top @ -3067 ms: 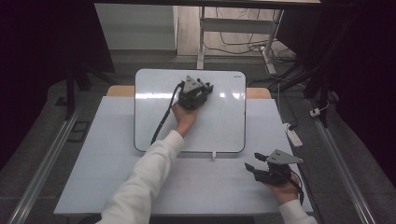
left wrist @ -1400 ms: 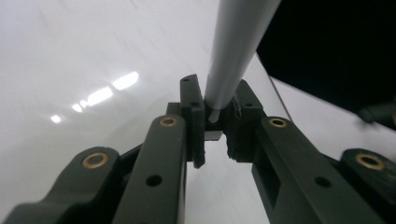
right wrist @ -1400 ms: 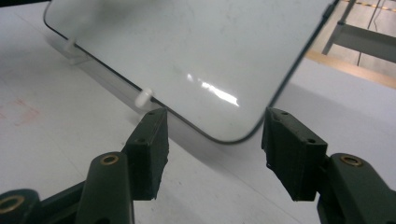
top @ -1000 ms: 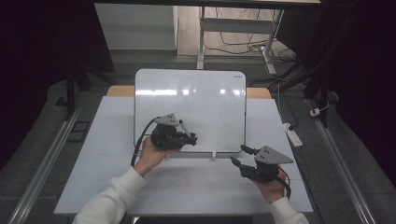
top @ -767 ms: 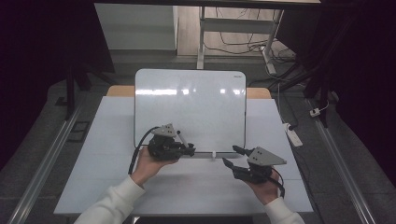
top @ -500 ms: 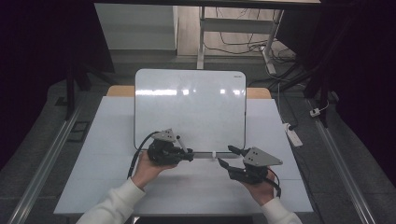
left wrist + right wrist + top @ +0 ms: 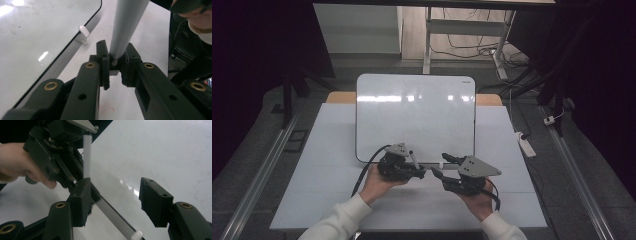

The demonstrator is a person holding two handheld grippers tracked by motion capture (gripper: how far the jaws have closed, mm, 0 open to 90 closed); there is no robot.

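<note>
A white whiteboard [image 7: 414, 115] lies on the pale table [image 7: 327, 150]. At its near edge my left gripper [image 7: 419, 172] is shut on a slim grey-white marker [image 7: 413, 159], which sticks up out of the jaws [image 7: 126, 22]. Just right of it is my right gripper [image 7: 439, 164], open and pointing left at the marker. Its jaws have just been closing a little, with nothing between them. In the right gripper view the marker [image 7: 87, 157] stands above the left jaw, held by the left gripper [image 7: 52, 157], and the board's edge runs behind the gap.
A small white foot [image 7: 83, 32] sits on the whiteboard's near edge. A power strip [image 7: 524, 144] lies on the floor right of the table. Bare table surface stretches on both sides of the hands.
The left hand came down from the middle of the whiteboard to its near edge with the marker. The right hand moved left toward it and now sits close beside it.
</note>
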